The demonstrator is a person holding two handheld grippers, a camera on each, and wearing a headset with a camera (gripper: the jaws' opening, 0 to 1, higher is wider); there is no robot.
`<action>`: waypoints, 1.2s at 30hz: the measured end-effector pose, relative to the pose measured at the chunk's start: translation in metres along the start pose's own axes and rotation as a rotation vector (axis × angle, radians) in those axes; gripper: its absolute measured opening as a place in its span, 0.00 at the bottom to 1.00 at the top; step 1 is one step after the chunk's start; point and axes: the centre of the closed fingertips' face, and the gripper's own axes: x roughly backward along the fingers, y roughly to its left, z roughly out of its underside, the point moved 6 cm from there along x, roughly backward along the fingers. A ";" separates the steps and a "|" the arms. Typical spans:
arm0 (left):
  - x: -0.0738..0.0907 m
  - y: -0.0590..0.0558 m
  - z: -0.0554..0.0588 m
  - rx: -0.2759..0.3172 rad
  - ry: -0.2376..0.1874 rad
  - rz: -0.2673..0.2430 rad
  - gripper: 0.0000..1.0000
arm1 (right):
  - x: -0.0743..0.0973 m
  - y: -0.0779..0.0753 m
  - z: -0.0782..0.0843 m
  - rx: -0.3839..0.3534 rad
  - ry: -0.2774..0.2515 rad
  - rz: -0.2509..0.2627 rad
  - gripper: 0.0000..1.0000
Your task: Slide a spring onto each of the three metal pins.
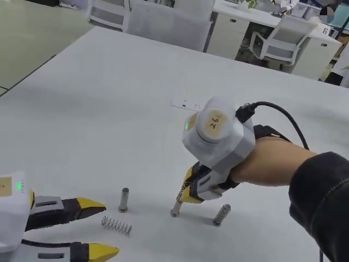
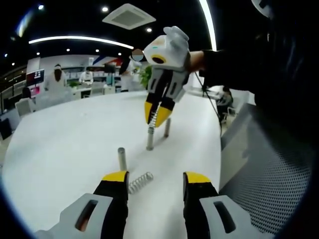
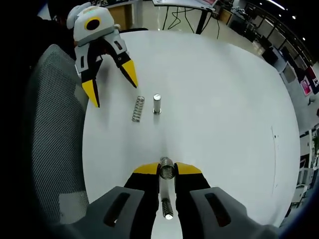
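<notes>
Right hand-held gripper (image 3: 166,167) pinches spring (image 3: 167,172) atop middle pin (image 1: 175,208).

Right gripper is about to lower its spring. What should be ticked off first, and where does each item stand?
1. Right gripper shut on held spring: ok.
2. Held spring above the top of the middle pin: ok. Exact centring: cannot tell.
3. Middle pin upright: ok.
4. Far pin loaded: ok.
5. Bare pin upright, loose spring lying beside it: ok.
6. Left gripper open, apart from the loose spring: ok.
</notes>
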 end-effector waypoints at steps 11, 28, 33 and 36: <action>0.000 0.000 0.001 0.000 0.002 -0.001 0.37 | -0.016 0.002 0.003 -0.001 0.022 -0.014 0.08; 0.001 -0.001 0.002 -0.002 0.002 -0.002 0.37 | -0.033 0.008 0.005 -0.003 0.037 -0.031 0.08; 0.001 -0.001 0.002 -0.003 0.003 -0.003 0.37 | -0.038 0.010 0.007 -0.007 0.037 -0.037 0.08; 0.002 -0.001 0.003 -0.002 0.001 -0.005 0.37 | -0.040 0.011 0.007 -0.009 0.036 -0.040 0.08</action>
